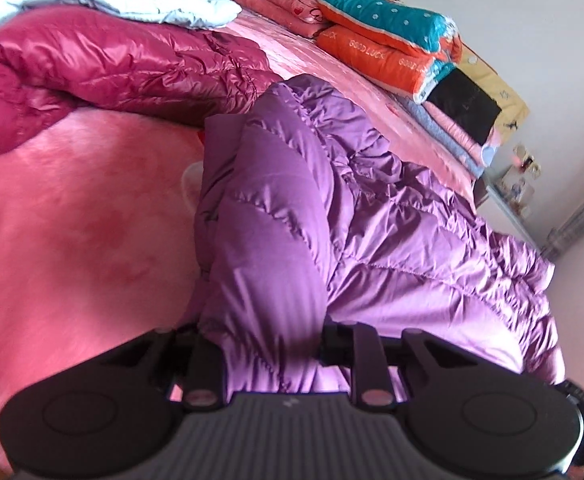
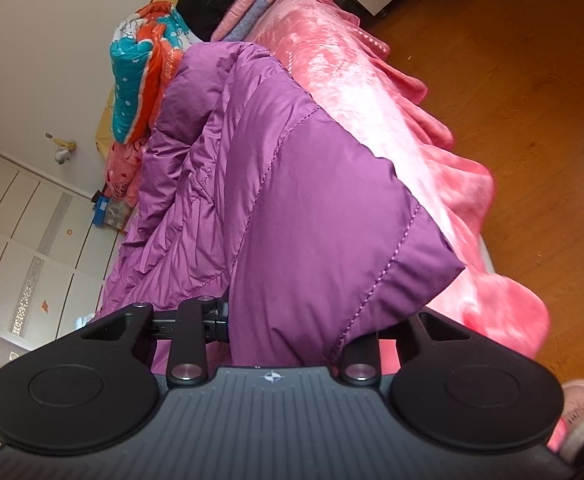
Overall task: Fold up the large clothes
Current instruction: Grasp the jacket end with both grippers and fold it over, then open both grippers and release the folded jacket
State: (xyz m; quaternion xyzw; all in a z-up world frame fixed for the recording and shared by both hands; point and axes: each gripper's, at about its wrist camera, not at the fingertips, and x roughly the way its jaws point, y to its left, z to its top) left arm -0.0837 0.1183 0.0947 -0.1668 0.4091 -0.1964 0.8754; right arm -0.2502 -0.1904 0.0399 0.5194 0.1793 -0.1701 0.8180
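Pink blanket (image 1: 72, 220), stacked quilts (image 1: 392, 36), wooden floor (image 2: 532, 100)

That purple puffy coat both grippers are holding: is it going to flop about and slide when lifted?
Probably floppy: the purple coat drapes and creases from the left gripper down to the bed. Likely light for its bulk, given the puffed quilted panels at the right gripper. Its shiny shell suggests it could slip.

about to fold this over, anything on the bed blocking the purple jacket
Nothing visible does. Both tongs, left and right, are shut on the purple down jacket; the pink blanket beside it is bare, and the magenta jacket lies farther off.
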